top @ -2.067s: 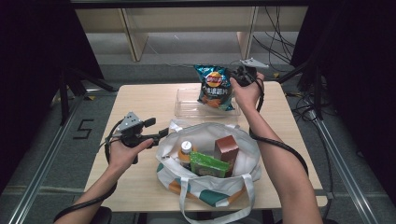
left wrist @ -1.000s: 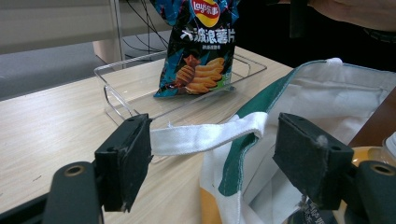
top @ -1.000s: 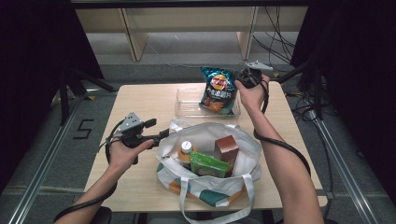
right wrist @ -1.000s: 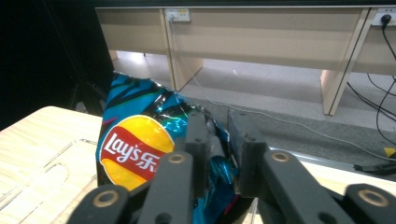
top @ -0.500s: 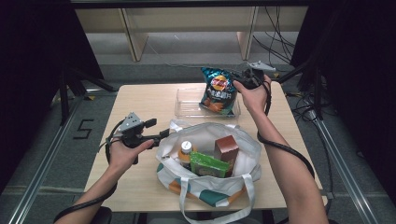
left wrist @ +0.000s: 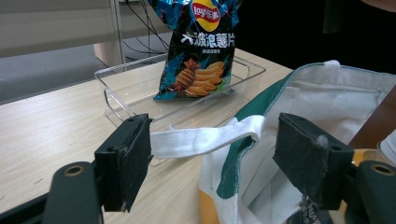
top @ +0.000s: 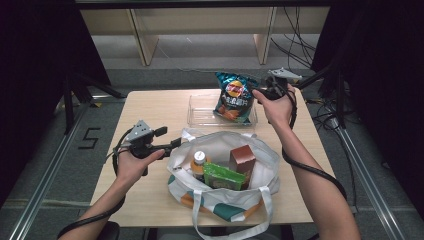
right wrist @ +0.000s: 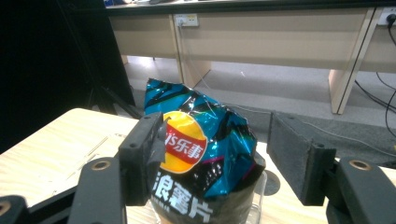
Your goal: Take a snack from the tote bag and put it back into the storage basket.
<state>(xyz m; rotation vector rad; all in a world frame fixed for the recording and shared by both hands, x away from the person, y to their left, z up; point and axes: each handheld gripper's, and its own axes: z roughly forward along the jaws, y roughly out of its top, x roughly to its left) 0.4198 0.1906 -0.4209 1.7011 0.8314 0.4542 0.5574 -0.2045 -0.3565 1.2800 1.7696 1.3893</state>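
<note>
Right gripper (top: 261, 93) fingers have just been opening and now stand wide, letting go of the chip bag (top: 233, 96), which stands in the clear tray (top: 200, 116) on the counter. Left gripper (top: 170, 144) fingers are wide around the tote bag (top: 260, 155) strap. Next item likely.

Both forearms are bare, no sleeves. Each black gripper, the left gripper (top: 172, 143) and the right gripper (top: 261, 93), carries a grey three-cornered plate and trails a black cable. Their jaws are flat black blocks with round pivot screws.
</note>
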